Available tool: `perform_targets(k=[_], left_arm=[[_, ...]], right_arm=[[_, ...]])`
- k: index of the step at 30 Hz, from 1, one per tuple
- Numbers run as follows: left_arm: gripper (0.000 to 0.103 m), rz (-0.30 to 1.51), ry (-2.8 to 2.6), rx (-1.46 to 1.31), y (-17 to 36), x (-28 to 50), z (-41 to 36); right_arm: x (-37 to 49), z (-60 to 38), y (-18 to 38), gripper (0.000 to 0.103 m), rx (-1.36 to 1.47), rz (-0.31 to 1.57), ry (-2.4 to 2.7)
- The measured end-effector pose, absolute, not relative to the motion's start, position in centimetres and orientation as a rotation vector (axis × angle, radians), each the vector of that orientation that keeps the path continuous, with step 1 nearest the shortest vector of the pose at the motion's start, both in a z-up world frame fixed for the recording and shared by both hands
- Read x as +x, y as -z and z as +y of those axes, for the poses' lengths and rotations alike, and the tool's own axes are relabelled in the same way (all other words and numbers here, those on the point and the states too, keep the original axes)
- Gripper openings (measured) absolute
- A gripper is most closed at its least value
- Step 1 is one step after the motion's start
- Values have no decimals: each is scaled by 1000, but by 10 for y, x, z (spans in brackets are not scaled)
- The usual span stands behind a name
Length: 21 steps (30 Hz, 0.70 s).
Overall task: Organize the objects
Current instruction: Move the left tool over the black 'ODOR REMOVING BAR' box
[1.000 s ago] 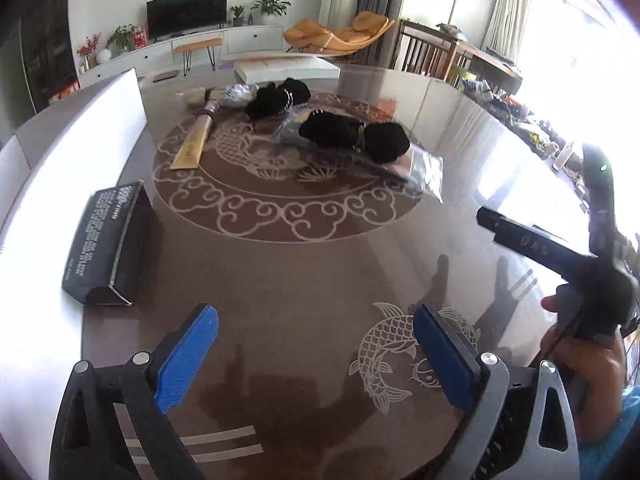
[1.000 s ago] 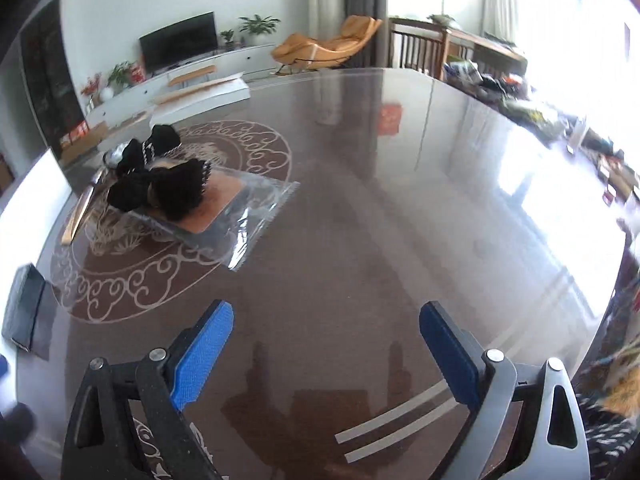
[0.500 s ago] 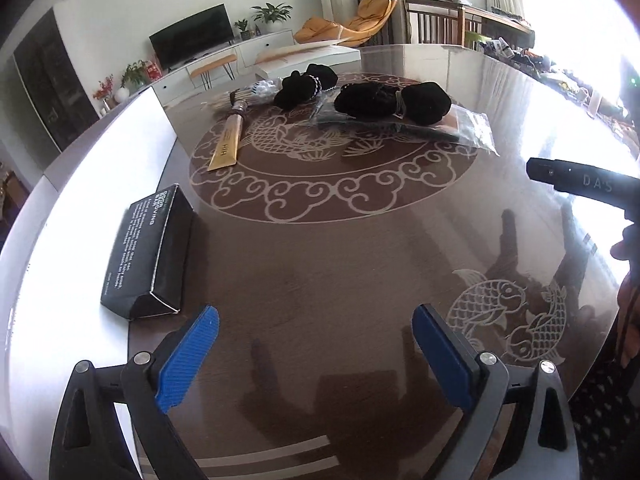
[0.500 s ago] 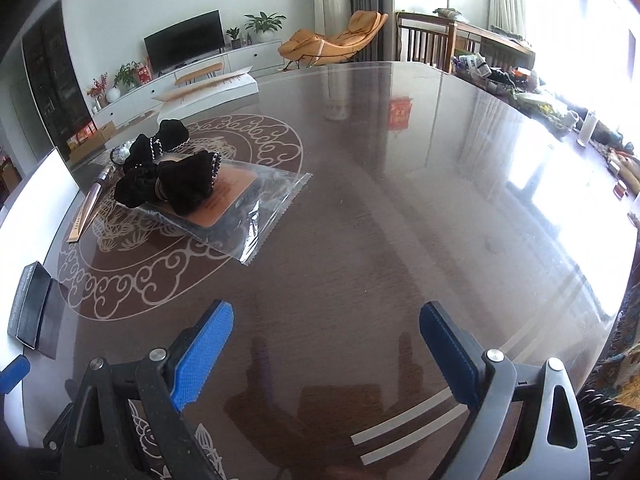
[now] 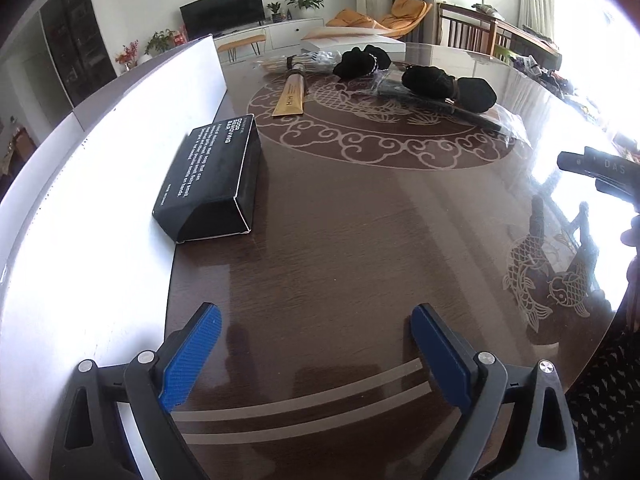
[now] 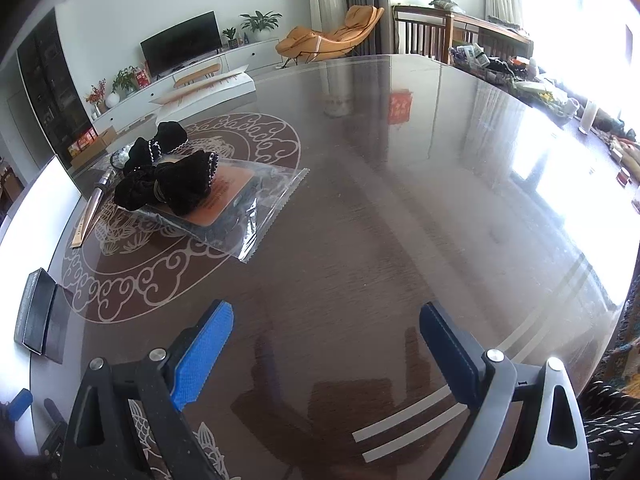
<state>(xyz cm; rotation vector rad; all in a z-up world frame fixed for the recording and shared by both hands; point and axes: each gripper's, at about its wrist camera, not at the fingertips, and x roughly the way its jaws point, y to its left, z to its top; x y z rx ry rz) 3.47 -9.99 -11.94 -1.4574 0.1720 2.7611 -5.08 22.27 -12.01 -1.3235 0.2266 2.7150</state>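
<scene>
Now the black box (image 5: 208, 180) with white lettering lies flat at the left side of the desk (image 5: 360, 240), its long axis pointing away toward the flat wooden stick (image 5: 290, 96). Both the left gripper (image 5: 316, 344) and right gripper (image 6: 326, 344) hover empty, jaws wide apart.

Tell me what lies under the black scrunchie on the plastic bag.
The black scrunchie rests on a clear plastic bag holding an orange card. What the scrunchie covers on that card is hidden.
</scene>
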Motion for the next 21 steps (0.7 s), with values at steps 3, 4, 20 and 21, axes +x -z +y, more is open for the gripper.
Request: perform_targets(k=[3, 4, 20, 21], left_arm=[[97, 177, -2764, -1447, 119, 36, -99], [97, 176, -2762, -1445, 119, 36, -100], [76, 136, -2694, -1446, 117, 33, -113], [70, 139, -2690, -1446, 116, 34, -115]], right_arm=[[-50, 223, 120, 95, -1318, 236, -2716], [-50, 224, 120, 95, -1319, 241, -2715], [-48, 226, 120, 95, -1326, 271, -2718], [-48, 226, 120, 95, -1324, 273, -2718]])
